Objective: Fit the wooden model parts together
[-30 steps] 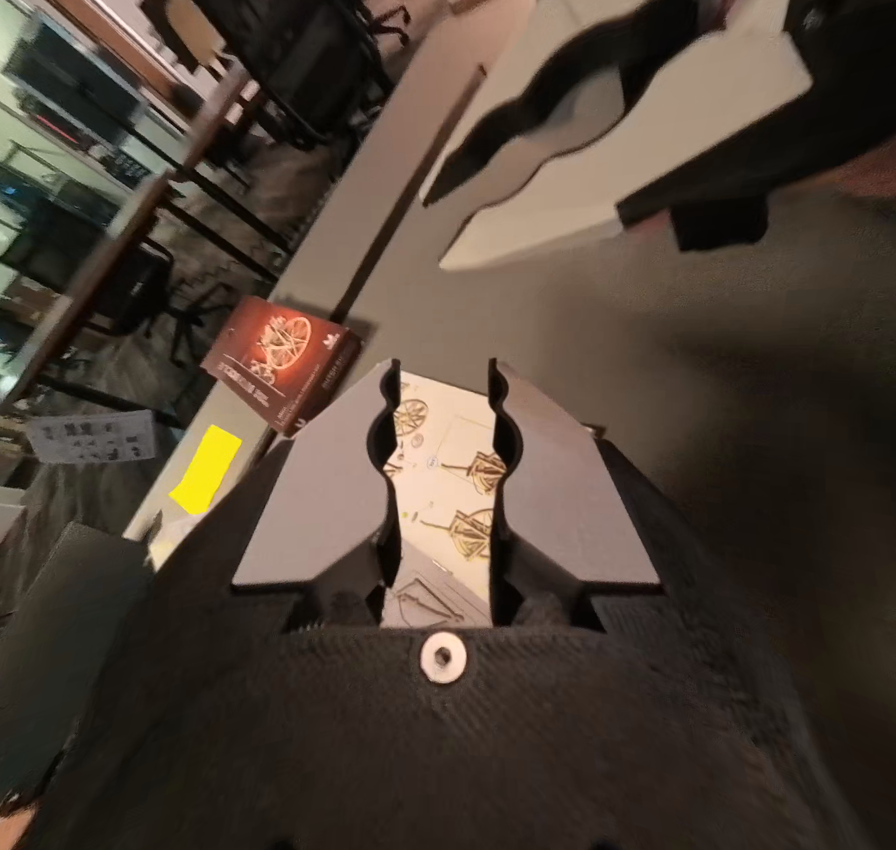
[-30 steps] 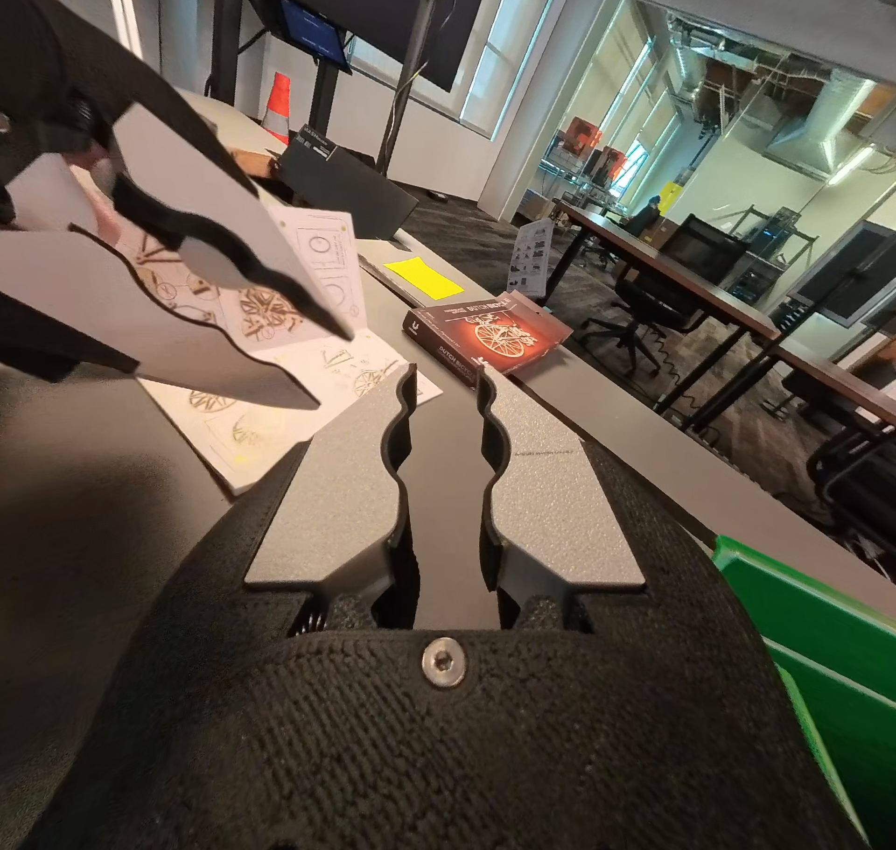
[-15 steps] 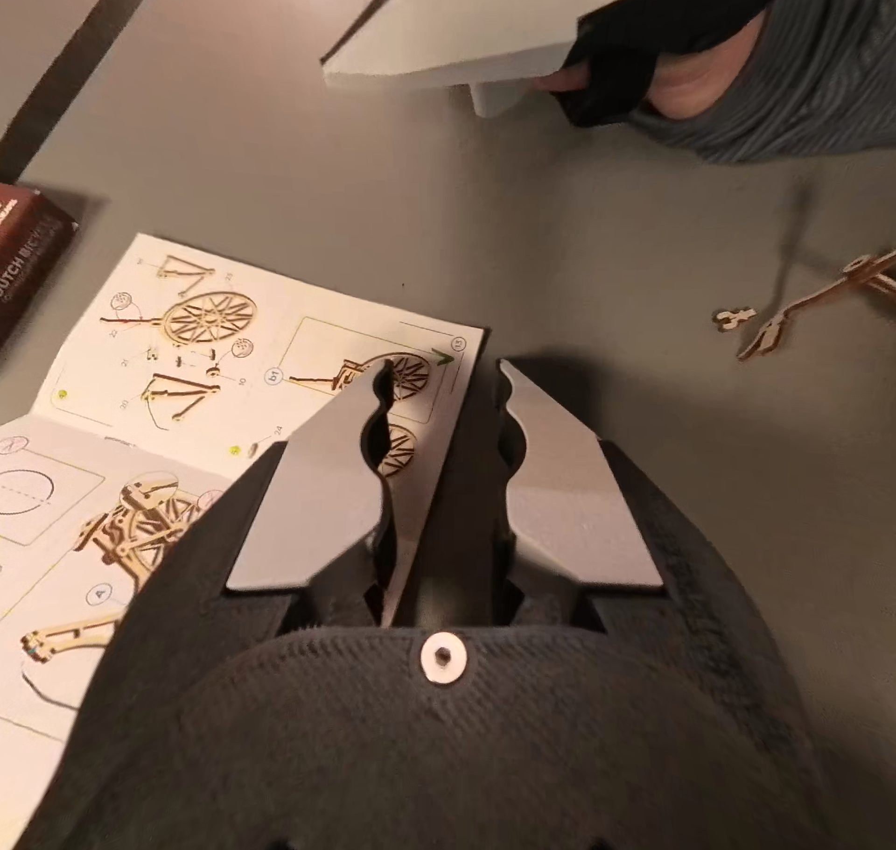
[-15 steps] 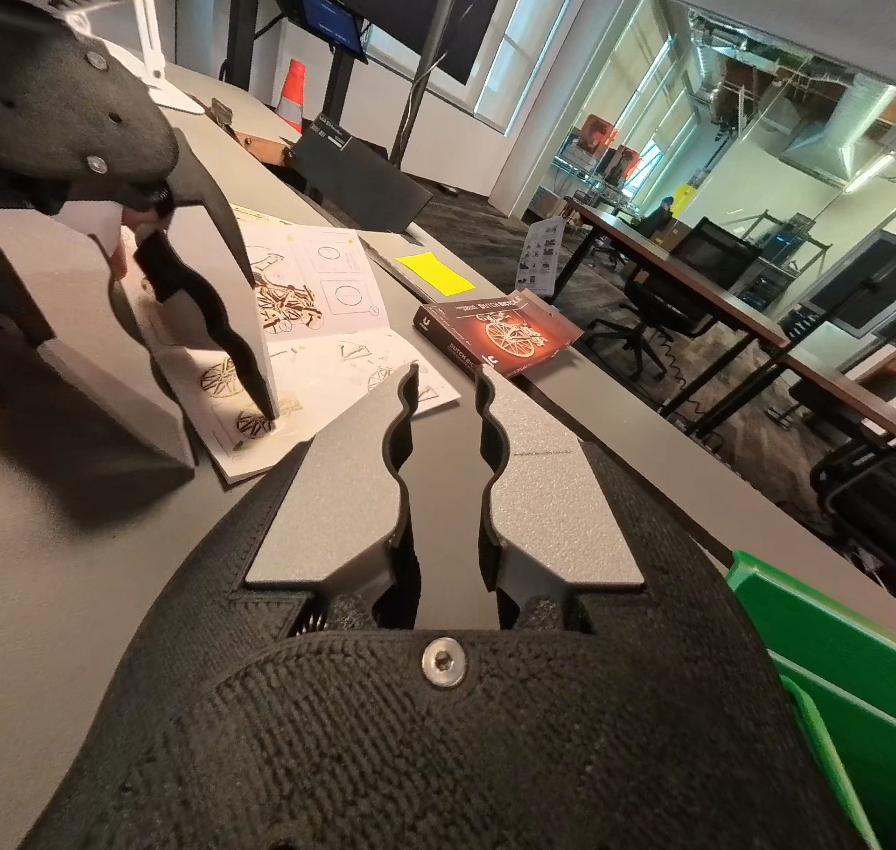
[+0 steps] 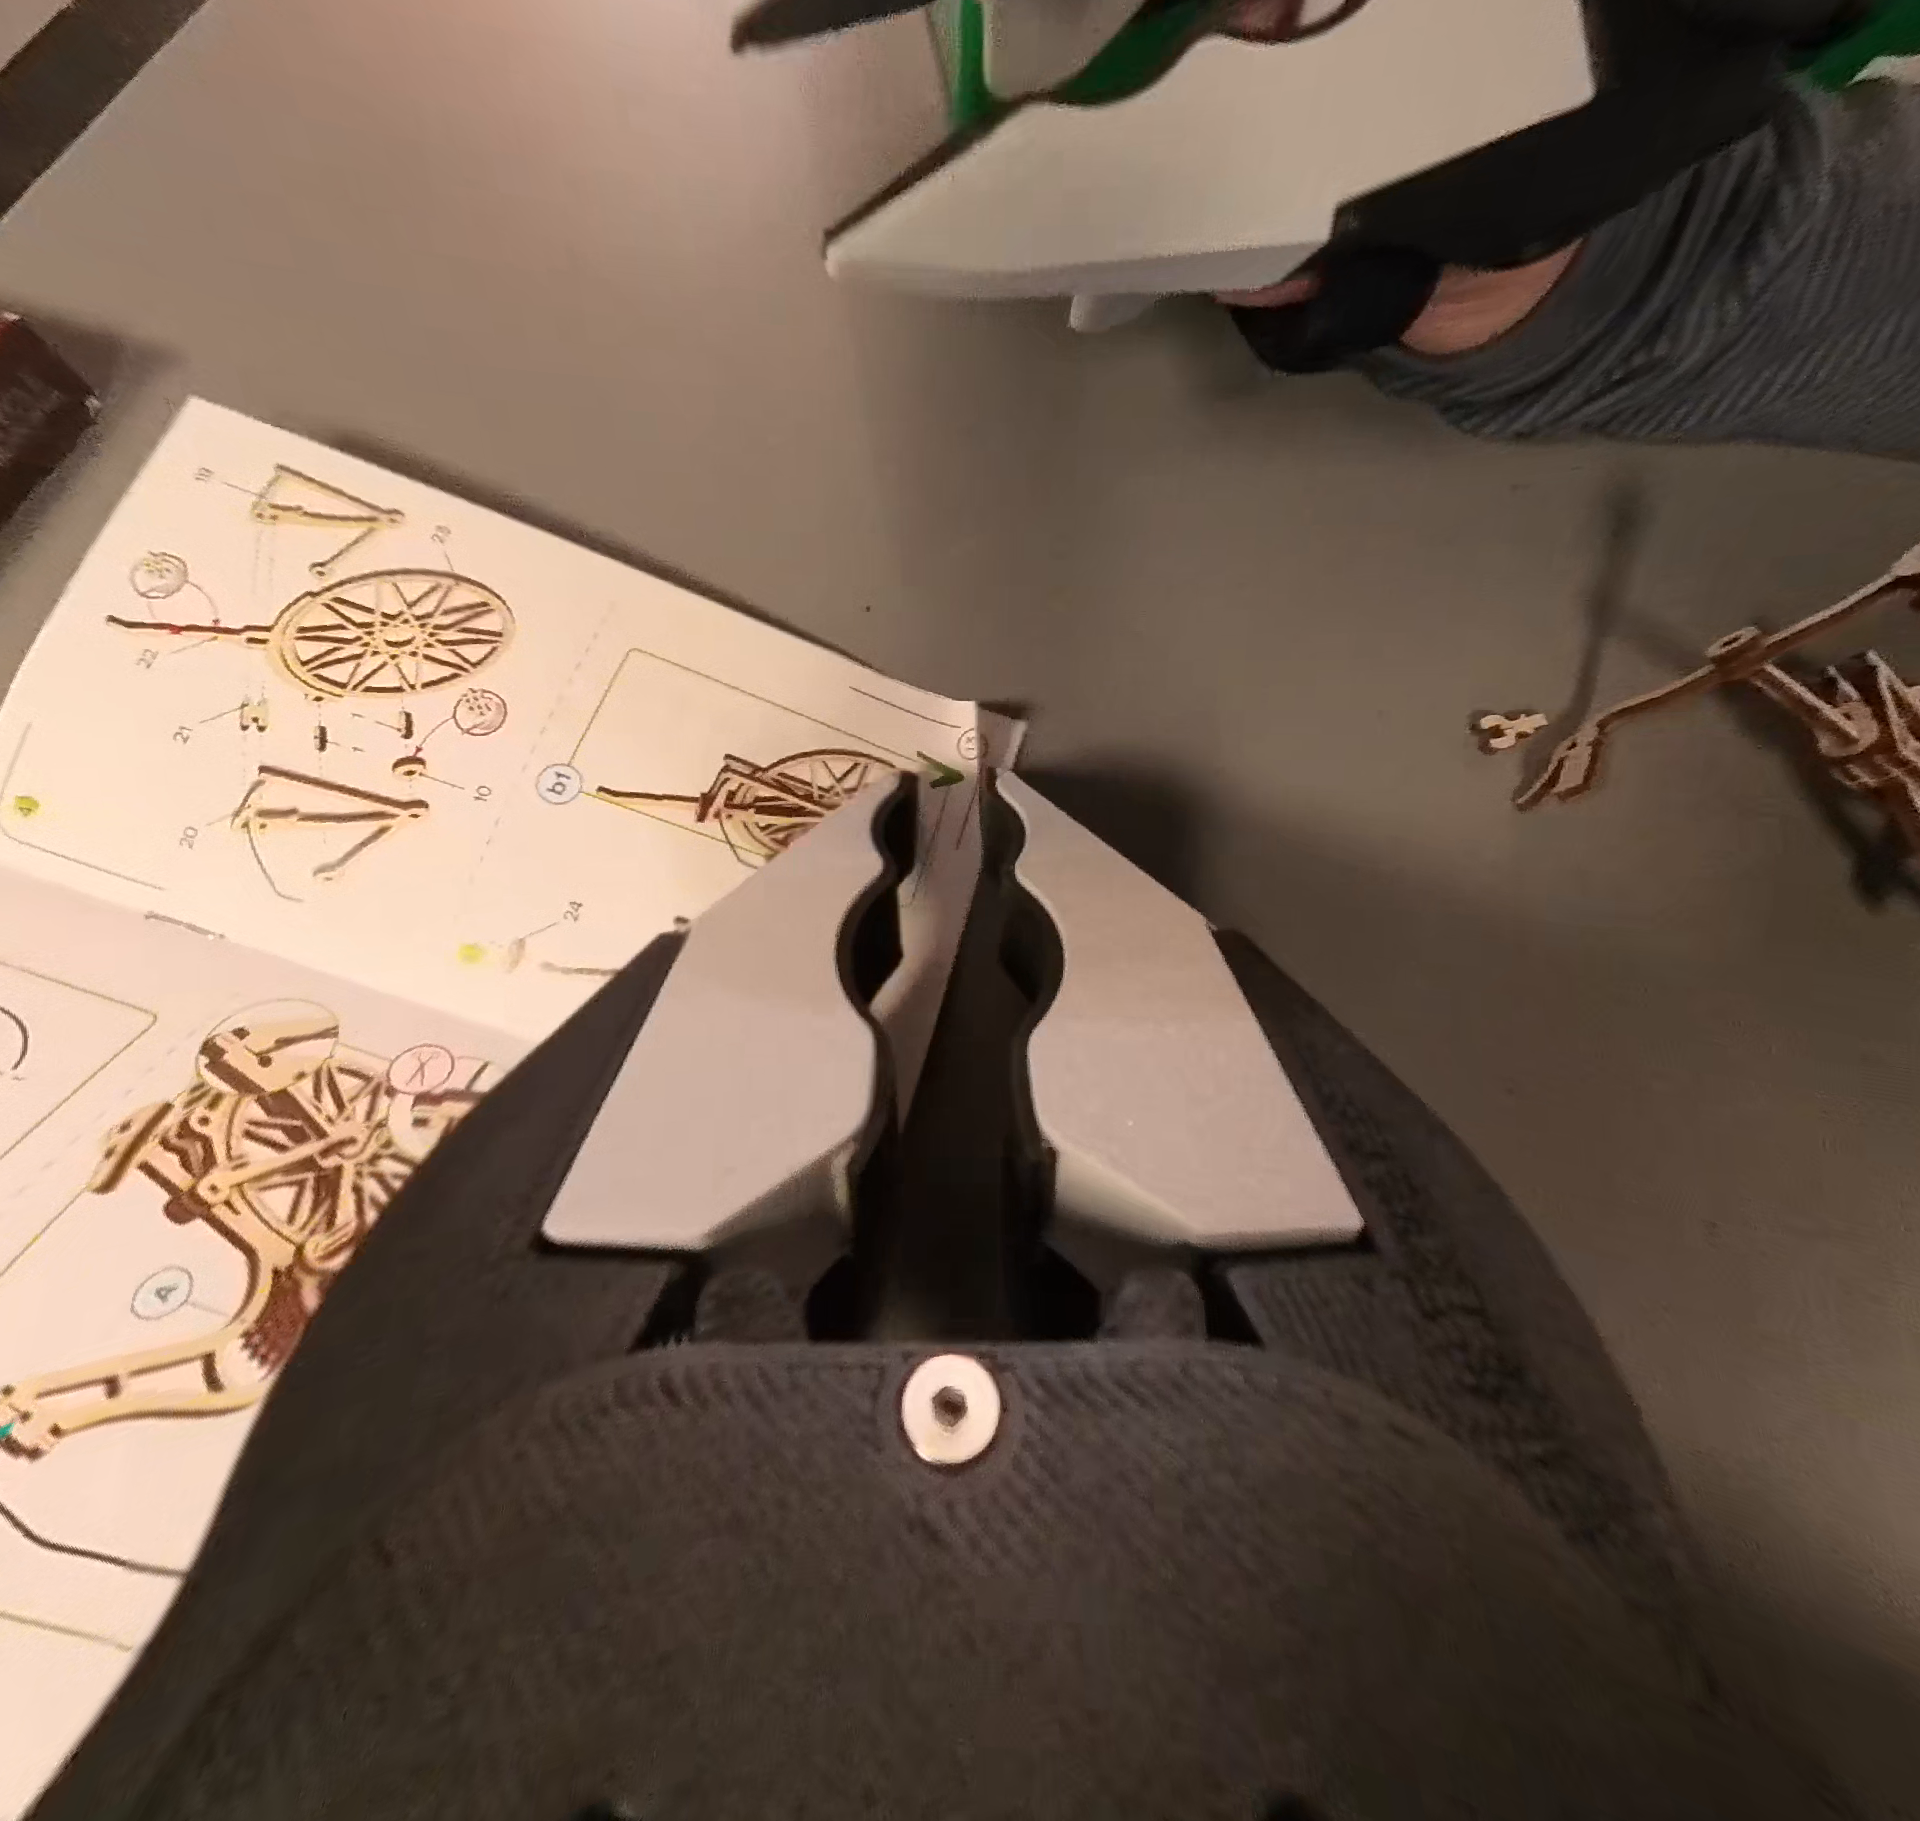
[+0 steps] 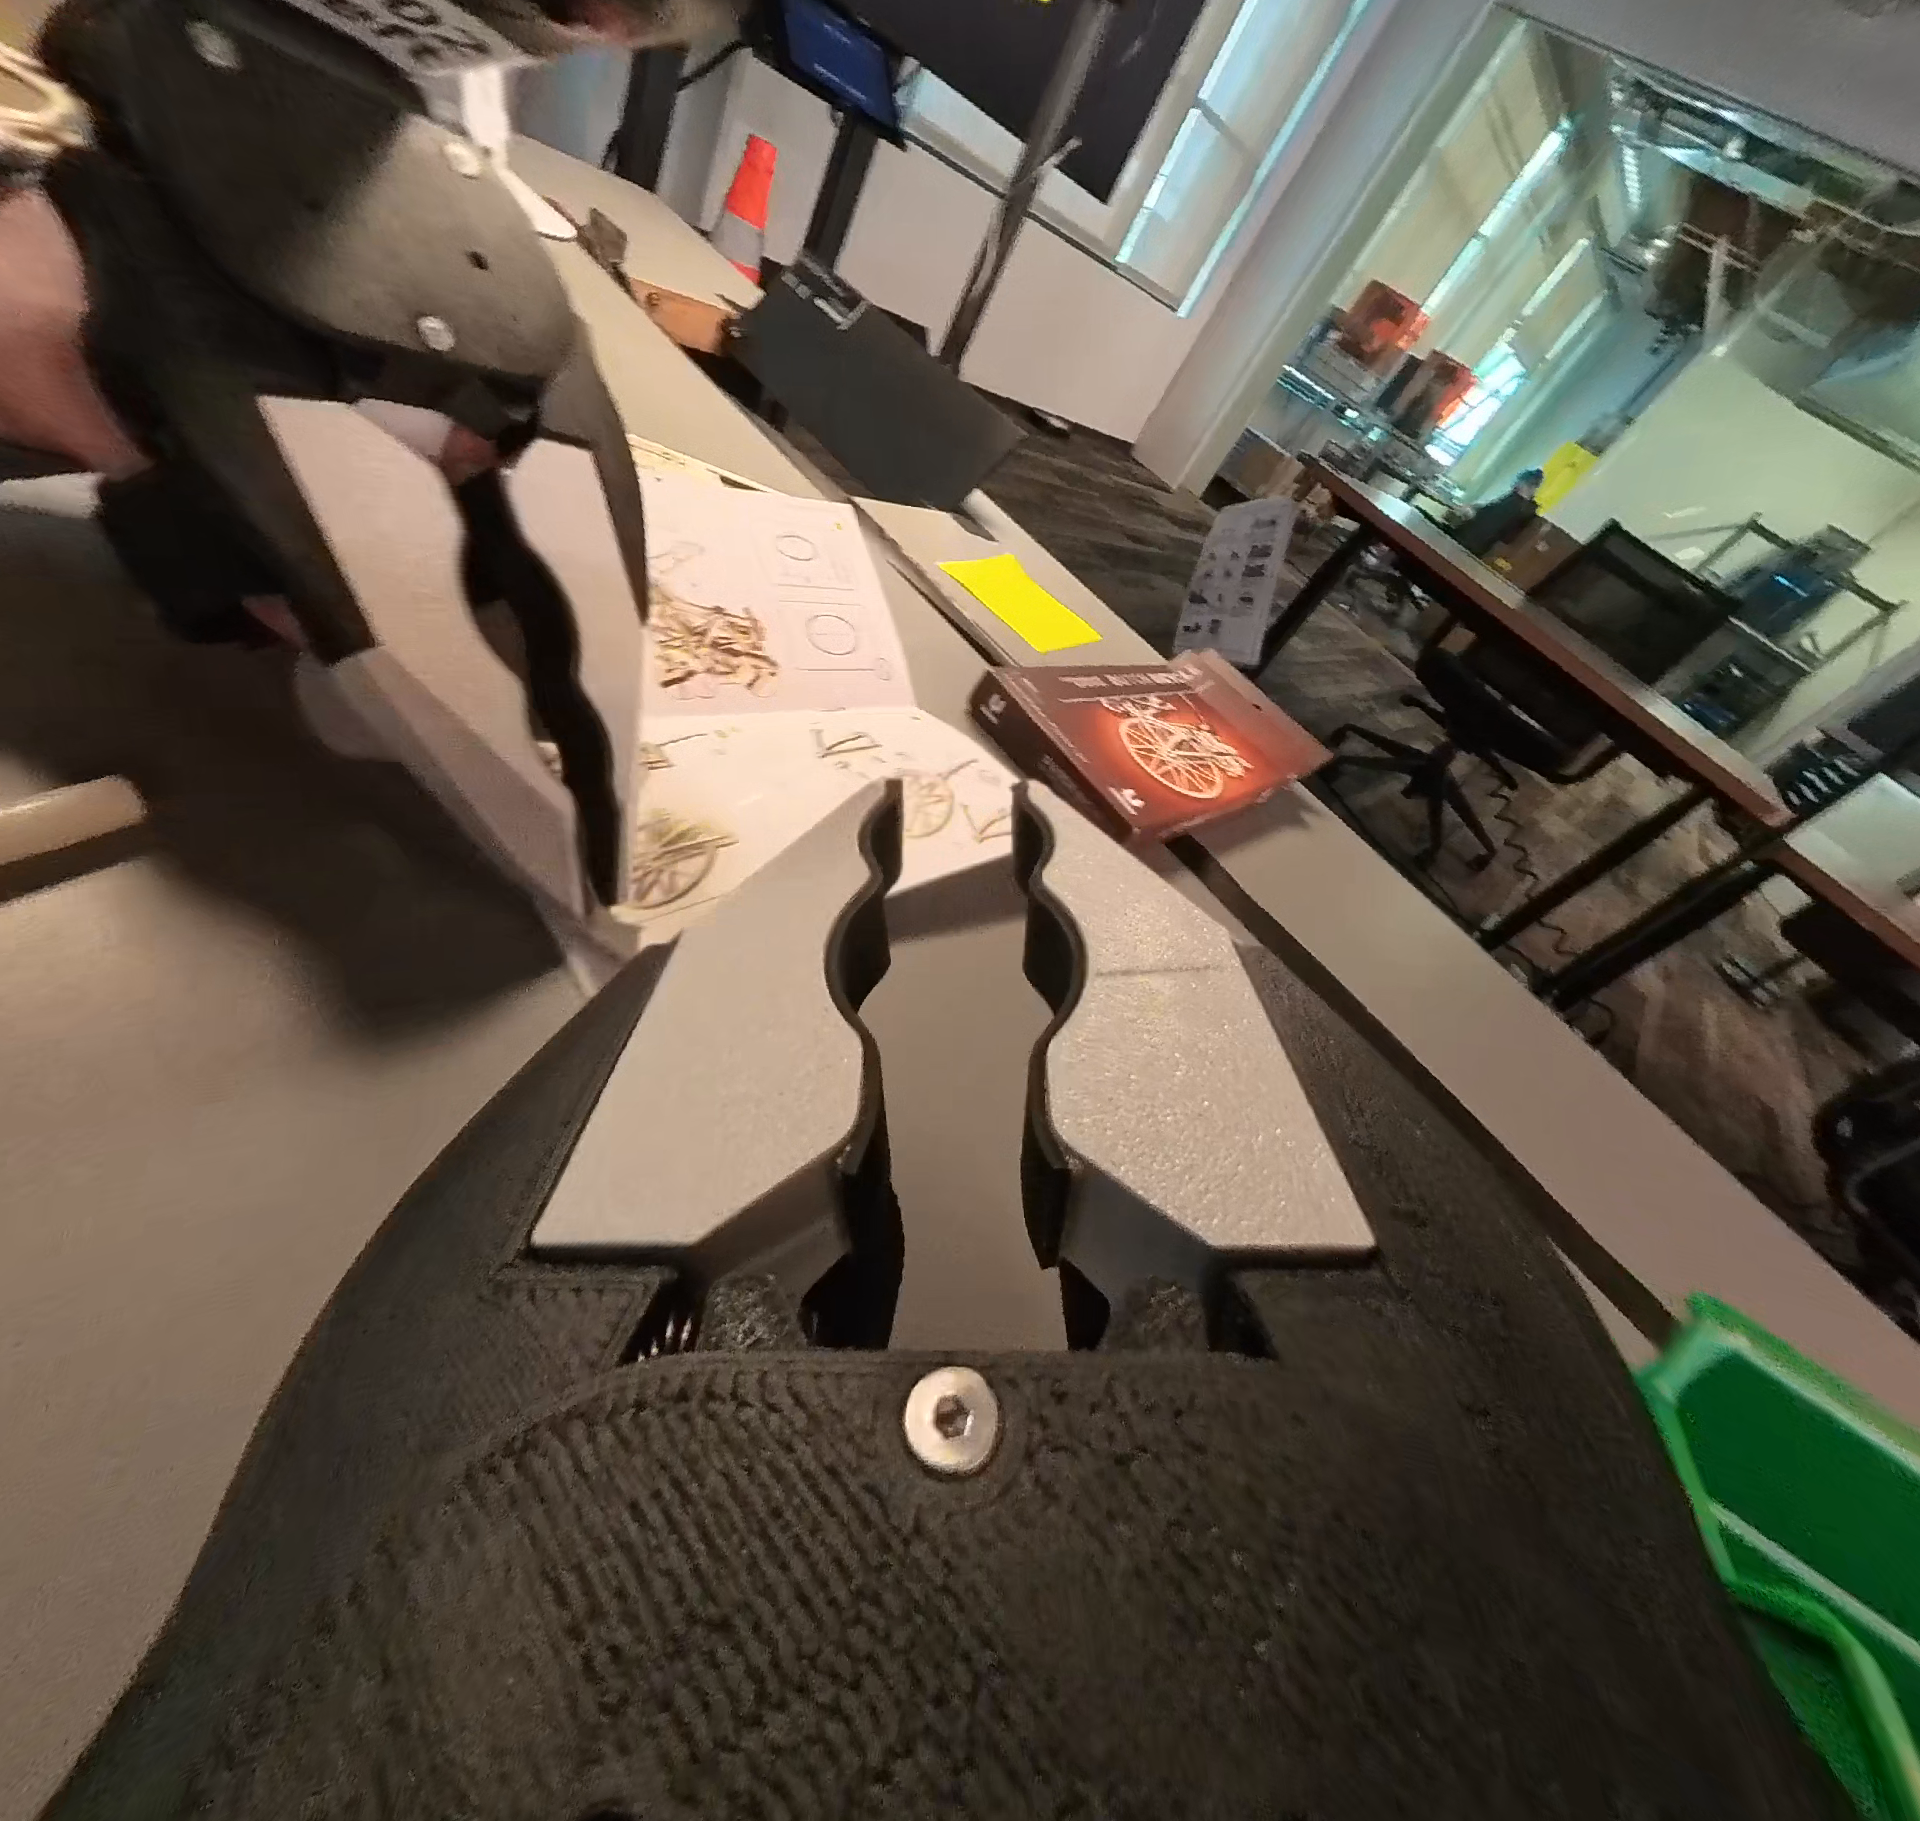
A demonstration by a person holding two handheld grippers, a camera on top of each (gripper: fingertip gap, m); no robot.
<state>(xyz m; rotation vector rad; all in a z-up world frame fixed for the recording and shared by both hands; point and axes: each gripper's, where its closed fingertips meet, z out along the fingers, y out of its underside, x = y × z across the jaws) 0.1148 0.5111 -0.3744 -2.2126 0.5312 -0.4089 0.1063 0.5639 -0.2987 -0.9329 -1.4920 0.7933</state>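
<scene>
My left gripper (image 5: pixel 951 784) is shut on the right corner of the open instruction sheet (image 5: pixel 416 732), and the page edge runs up between its fingers. A partly built wooden model (image 5: pixel 1766 711) and a small loose wooden piece (image 5: pixel 1507 727) lie on the grey table (image 5: pixel 1247 576) to the right. My right gripper (image 6: pixel 956 795) is open and empty, low over the table near the sheet (image 6: pixel 790 628). It also shows at the top of the left wrist view (image 5: pixel 790 145). The left gripper (image 6: pixel 603 909) points down at the sheet's near edge in the right wrist view.
A brown box (image 6: pixel 1143 732) lies past the sheet by the table's far edge, with a yellow note (image 6: pixel 1018 602) behind it. A green bin (image 6: pixel 1818 1511) is at my right. A person's grey sleeve (image 5: pixel 1662 317) rests on the table. Desks and chairs stand beyond. The tips of one gripper are about 9 cm away from the tips of the other. The left tips stand about 11 cm off the small loose wooden piece (image 5: pixel 1507 727). The partly built wooden model (image 5: pixel 1766 711) is about 20 cm from both grippers' fingertips.
My left gripper dropped from a raised tilt to the sheet's corner, and its jaws closed on the page. My right gripper stayed open and moved a little closer to the sheet.
</scene>
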